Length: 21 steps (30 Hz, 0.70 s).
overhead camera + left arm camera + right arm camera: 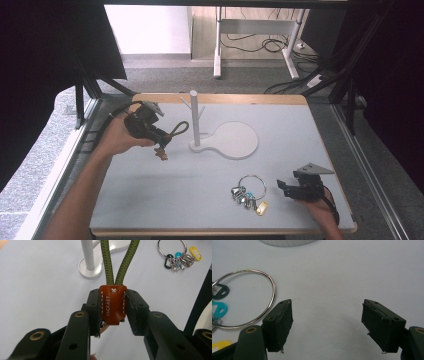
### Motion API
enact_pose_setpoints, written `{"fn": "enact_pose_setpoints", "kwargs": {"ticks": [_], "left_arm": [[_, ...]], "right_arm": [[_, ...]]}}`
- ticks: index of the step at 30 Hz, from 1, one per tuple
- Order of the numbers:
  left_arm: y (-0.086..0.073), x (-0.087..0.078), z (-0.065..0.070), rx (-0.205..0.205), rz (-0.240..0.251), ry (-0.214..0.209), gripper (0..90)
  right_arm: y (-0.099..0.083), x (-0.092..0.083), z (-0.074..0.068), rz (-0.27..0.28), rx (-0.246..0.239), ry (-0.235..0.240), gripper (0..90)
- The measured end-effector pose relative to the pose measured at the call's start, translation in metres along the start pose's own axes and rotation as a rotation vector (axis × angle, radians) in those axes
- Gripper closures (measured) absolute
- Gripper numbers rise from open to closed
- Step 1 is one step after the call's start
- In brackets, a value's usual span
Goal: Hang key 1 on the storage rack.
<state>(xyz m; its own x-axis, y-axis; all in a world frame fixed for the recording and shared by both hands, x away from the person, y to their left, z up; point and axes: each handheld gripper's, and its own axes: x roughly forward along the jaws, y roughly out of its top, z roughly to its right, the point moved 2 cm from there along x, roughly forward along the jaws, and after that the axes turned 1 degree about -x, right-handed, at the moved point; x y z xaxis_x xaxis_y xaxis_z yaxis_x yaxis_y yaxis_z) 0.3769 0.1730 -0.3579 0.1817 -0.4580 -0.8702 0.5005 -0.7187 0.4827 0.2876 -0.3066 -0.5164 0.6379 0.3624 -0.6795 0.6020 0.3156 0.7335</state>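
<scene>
Left gripper point(113, 307): clamped on brown leather tab point(113, 303) of green cord loop point(120, 261), near white stand point(195, 120). Right gripper point(327, 325): jaws wide apart beside key ring point(247, 302), bare tabletop point(337, 277) ahead.

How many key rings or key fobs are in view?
2. The green cord fob is clamped in the left gripper beside the white stand; the metal key ring lies before the open right gripper.

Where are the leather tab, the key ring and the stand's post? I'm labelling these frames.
leather tab point(113, 305): left gripper view, its stitched face.
key ring point(252, 186): high view, its wire loop.
post point(194, 117): high view, mid-shaft.
</scene>
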Motion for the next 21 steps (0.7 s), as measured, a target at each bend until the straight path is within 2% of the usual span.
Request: {"fn": "enact_pose_setpoints", "kwargs": {"ticks": [6,17,21], "left_arm": [[0.004,-0.010,-0.005,-0.035,0.036,0.006,66.9],[0.013,-0.029,-0.017,-0.065,0.062,0.030,66.9],[0.016,-0.029,-0.020,-0.082,0.064,0.039,66.9]], "right_arm": [[0.000,0.001,0.000,-0.005,0.006,0.002,25.1],[-0.001,0.002,0.000,-0.008,0.000,0.002,25.2],[-0.001,0.002,0.000,-0.008,0.001,0.002,25.2]]}}
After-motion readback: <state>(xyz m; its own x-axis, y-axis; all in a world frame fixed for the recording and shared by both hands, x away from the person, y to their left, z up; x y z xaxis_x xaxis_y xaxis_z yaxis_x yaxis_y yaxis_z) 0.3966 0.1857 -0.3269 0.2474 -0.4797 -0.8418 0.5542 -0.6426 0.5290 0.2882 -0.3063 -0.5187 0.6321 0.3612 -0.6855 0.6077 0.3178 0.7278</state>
